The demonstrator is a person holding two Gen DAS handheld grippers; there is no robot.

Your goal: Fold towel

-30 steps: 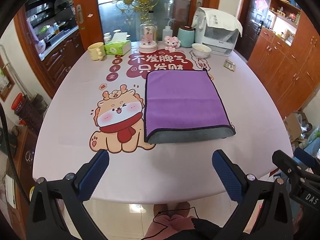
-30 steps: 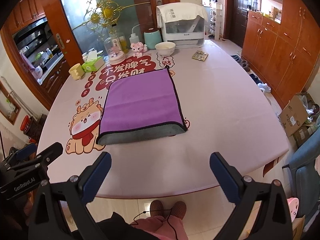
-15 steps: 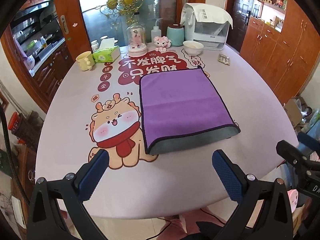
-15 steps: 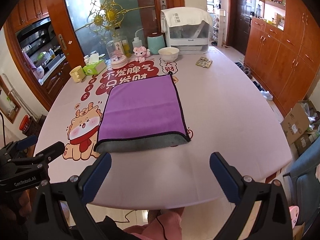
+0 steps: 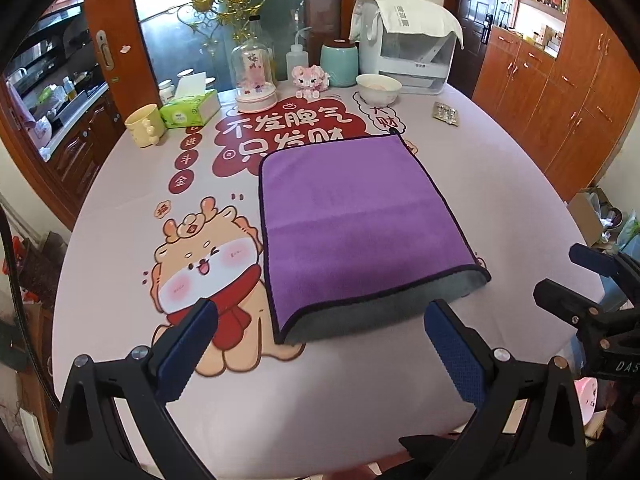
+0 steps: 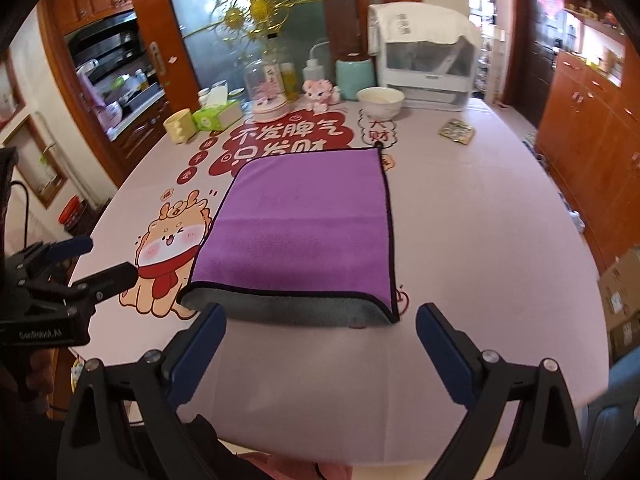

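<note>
1. The left gripper (image 5: 320,344) has its jaws spread wide and empty, hanging over the near part of the table (image 5: 500,184), just short of the towel's near edge.
2. The right gripper (image 6: 320,344) likewise has its jaws wide apart with nothing between them, just in front of the towel's near edge.
3. The towel (image 5: 356,220) lies flat in the middle of the table, folded once: purple on top, with a grey layer showing along the near edge and a dark hem around it.
4. The towel's far right corner carries a small loop and touches the printed red lettering on the tablecloth.
5. A cartoon deer (image 5: 208,272) is printed on the cloth just left of the towel; the left finger (image 5: 188,352) of the left gripper overlaps it in view.
6. Along the far edge stand a yellow mug (image 5: 146,125), a tissue box (image 5: 190,110), a glass dome (image 5: 254,78), a squeeze bottle (image 5: 296,62), a pink toy (image 5: 310,80), a teal jar (image 5: 339,64), a white bowl (image 5: 378,88) and a covered appliance (image 5: 408,44).
7. A blister pack (image 5: 446,113) lies to the right of the bowl, well apart from the towel.
8. In the right view the left gripper (image 6: 86,264) shows at the left, beside the deer print.
</note>
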